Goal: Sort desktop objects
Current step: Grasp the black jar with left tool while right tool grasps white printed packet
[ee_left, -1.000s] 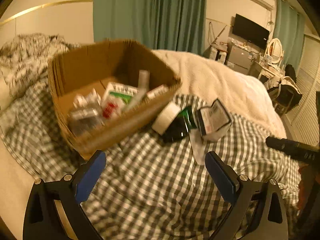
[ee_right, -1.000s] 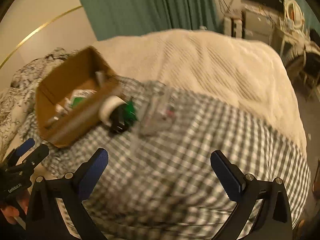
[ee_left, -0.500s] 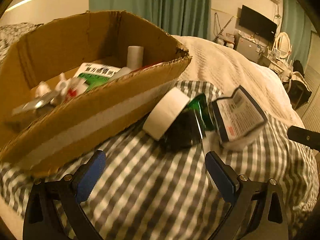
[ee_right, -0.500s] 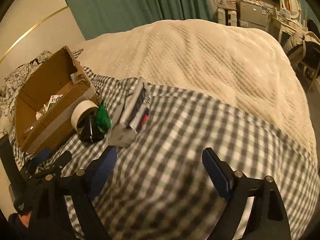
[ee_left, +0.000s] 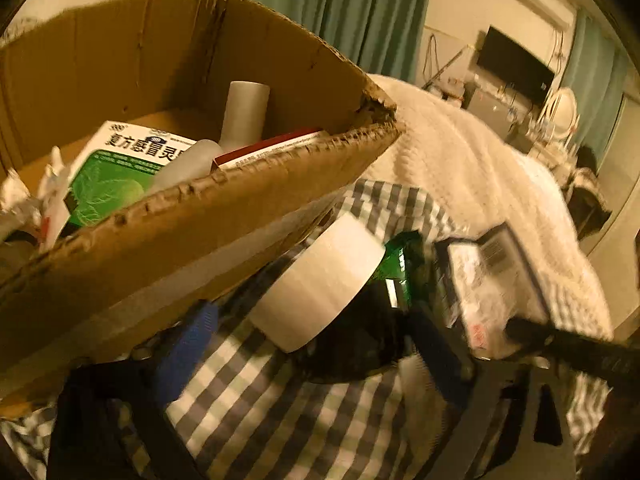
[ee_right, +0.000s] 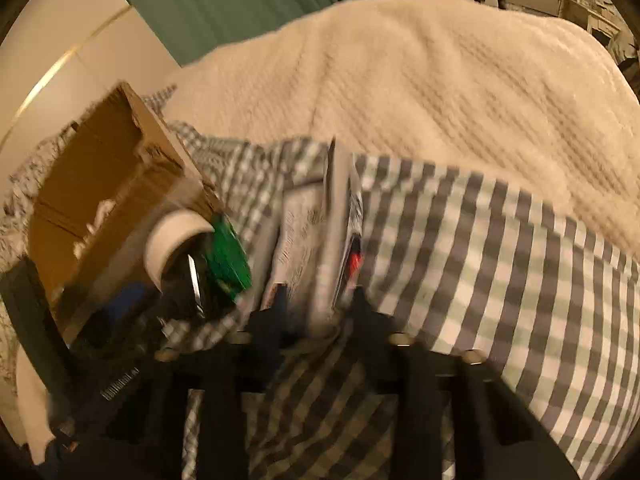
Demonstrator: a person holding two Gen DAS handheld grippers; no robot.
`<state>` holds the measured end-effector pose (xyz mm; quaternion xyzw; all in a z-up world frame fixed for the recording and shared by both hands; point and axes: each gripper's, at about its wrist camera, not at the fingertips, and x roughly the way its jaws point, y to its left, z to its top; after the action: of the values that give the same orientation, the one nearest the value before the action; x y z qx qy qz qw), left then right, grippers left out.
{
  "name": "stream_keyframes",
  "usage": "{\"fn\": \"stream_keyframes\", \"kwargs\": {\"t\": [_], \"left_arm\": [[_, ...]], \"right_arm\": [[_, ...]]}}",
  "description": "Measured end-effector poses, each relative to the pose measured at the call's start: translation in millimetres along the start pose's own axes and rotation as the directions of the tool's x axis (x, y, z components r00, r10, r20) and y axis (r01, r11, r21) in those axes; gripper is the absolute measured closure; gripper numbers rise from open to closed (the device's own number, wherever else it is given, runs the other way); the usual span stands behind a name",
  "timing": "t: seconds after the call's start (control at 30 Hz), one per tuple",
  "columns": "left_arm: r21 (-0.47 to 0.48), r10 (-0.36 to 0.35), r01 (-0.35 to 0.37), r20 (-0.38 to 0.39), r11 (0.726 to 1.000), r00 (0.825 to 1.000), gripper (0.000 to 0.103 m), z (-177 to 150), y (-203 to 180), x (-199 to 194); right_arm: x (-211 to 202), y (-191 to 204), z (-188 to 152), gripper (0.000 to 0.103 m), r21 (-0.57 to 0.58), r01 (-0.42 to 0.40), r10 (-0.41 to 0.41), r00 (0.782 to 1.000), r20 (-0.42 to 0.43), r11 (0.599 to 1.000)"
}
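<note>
Checked cloth [ee_left: 280,408] over cream bedspread [ee_right: 420,92]; green curtains [ee_left: 360,8] at 12 o'clock. Left gripper [ee_left: 316,356] wide, closing around tape roll [ee_left: 320,280]. Right gripper [ee_right: 316,320] narrow, closing around clear packet [ee_right: 316,240]; contact unclear. Cardboard box [ee_left: 168,232] at 10 o'clock.

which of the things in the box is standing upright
The grey cylindrical tube near the back of the cardboard box. It stands on end, while the green-and-white medicine box and the red-edged packet beside it lie flat or tilted.

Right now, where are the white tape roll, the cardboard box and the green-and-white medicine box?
white tape roll [ee_left: 320,280], left wrist view, outer white band.
cardboard box [ee_left: 192,248], left wrist view, near wall.
green-and-white medicine box [ee_left: 116,172], left wrist view, printed face.
</note>
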<state>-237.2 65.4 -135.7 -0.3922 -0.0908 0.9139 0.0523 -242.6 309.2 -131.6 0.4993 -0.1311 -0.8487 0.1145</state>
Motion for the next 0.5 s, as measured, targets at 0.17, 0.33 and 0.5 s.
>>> {"fn": "stream_keyframes", "kwargs": {"t": [0.17, 0.33, 0.5], "left_arm": [[0.105, -0.004, 0.005, -0.013, 0.994, 1.0, 0.069, 3, -8, -9], [0.224, 0.027, -0.013, -0.058, 0.974, 0.998, 0.1, -4, -18, -17], [0.239, 0.054, -0.033, -0.081, 0.97, 0.995, 0.1, -17, -23, -35]], "right_arm": [[-2, -2, -1, 0.083, 0.009, -0.018, 0.018, 1.0, -0.006, 1.0], [-12, 2, -5, 0.086, -0.021, 0.006, -0.006, 1.0, -0.005, 1.0], [-34, 6, -18, 0.086, -0.044, 0.028, -0.028, 0.999, 0.017, 0.999]]}}
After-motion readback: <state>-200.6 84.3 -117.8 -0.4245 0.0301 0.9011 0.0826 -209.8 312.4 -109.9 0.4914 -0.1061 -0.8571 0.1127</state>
